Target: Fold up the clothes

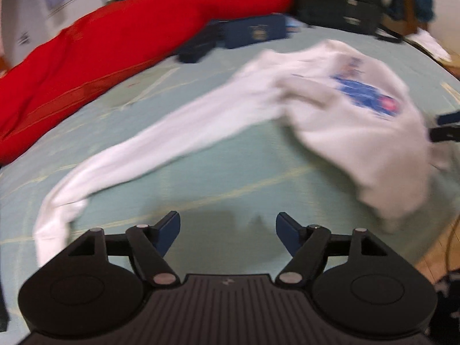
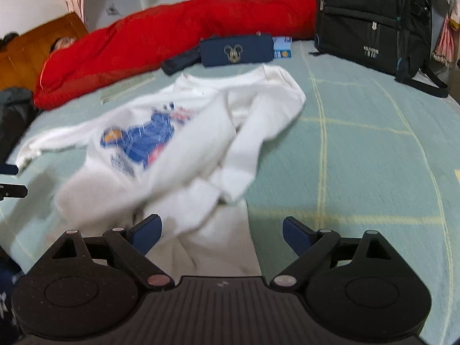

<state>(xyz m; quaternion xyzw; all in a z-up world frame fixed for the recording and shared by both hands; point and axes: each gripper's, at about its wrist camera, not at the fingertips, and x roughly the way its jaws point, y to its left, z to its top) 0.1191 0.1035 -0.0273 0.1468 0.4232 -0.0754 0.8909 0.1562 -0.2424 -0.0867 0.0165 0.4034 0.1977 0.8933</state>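
Note:
A white sweatshirt (image 1: 330, 115) with a blue print lies crumpled on the pale green bed sheet (image 1: 230, 172). One long sleeve (image 1: 129, 155) stretches toward the near left, its cuff beside my left gripper (image 1: 227, 227). That gripper is open over bare sheet and holds nothing. In the right wrist view the sweatshirt (image 2: 187, 149) fills the middle, and its near hem runs under my right gripper (image 2: 221, 227), which is open with white cloth showing between the fingers. Each gripper shows at the edge of the other's view: right gripper (image 1: 445, 126), left gripper (image 2: 10, 180).
A red quilt (image 2: 172, 37) runs along the far side, with a person's head (image 2: 61, 43) at its left end. A navy pouch (image 2: 235, 50) and a black backpack (image 2: 368, 20) stand at the back. The bed sheet (image 2: 359, 158) lies bare to the right.

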